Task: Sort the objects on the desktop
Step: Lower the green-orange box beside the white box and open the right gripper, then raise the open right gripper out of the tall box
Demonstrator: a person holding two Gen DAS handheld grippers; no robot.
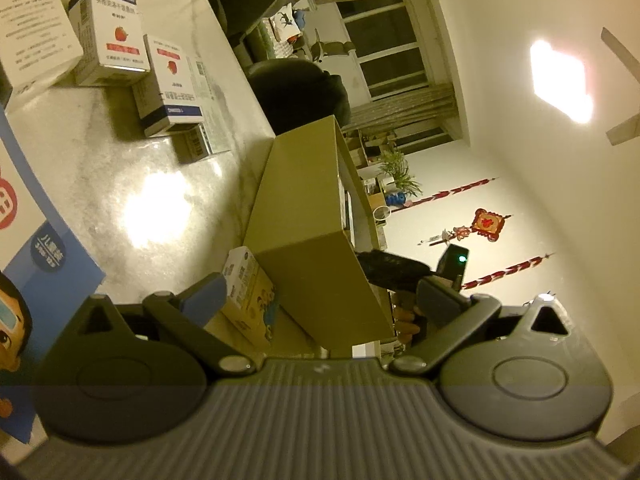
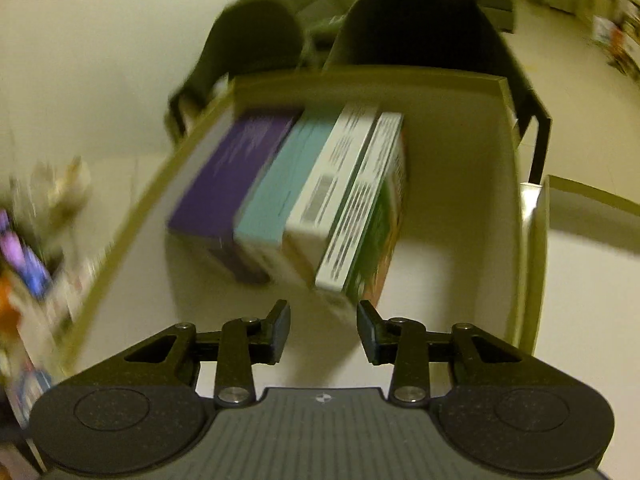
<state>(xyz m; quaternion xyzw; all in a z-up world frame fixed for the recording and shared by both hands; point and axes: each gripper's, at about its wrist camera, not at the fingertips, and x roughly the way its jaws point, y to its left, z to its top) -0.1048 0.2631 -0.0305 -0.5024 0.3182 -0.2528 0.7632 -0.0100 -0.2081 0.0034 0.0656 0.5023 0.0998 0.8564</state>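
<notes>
Tan cardboard walls frame both views. Right gripper (image 2: 323,330) points steeply down into an open bin (image 2: 516,208); its jaws stand a modest gap apart with nothing between the pads, hovering just short of the nearest box end. Inside the bin four boxes stand on edge, packed side by side toward the left wall: a purple box (image 2: 228,184), a teal box (image 2: 280,188), a white box (image 2: 328,184) with a barcode, and a green-sided box (image 2: 376,224) with printed white edge. Bare bin floor lies to the right of the green-sided box and in front of the row, below the fingers. View is motion-blurred, so print is unreadable. Left gripper (image 1: 320,300) points nearly level, view rolled sideways; jaws wide apart, holding nothing. Between its fingers lies the outer wall of the cardboard bin (image 1: 312,216), with a small yellow carton (image 1: 250,292) just beside the left finger and touching the bin's base. On the marble tabletop (image 1: 160,184) two white boxes with red fruit print (image 1: 110,36) (image 1: 172,80) sit near each other, well apart from the bin; open tabletop lies between. A blue-edged package (image 1: 36,248) fills the left edge.
</notes>
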